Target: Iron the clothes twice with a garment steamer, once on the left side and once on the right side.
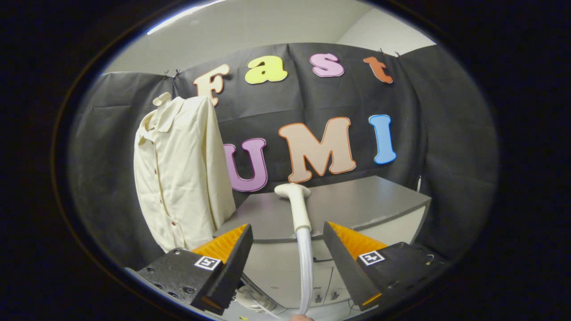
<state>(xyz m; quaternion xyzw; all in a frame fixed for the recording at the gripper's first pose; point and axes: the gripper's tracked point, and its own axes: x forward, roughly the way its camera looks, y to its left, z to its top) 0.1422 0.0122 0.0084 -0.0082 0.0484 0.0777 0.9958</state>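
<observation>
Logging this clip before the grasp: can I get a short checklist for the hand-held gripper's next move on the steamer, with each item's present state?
1. Hand-held gripper open: ok, the fingers stand wide apart.
2. Steamer wand lined up between the fingers: ok, its handle runs up the gap, touching neither finger.
3. Steamer hose free to follow: cannot tell, its lower end runs out of sight.
4. Cream shirt hanging ready: ok, it hangs against the booth wall, beyond the left finger.
5. Wand head resting steadily on the grey table: cannot tell, though it sits at the table's near edge.
6. Steam on: cannot tell.
</observation>
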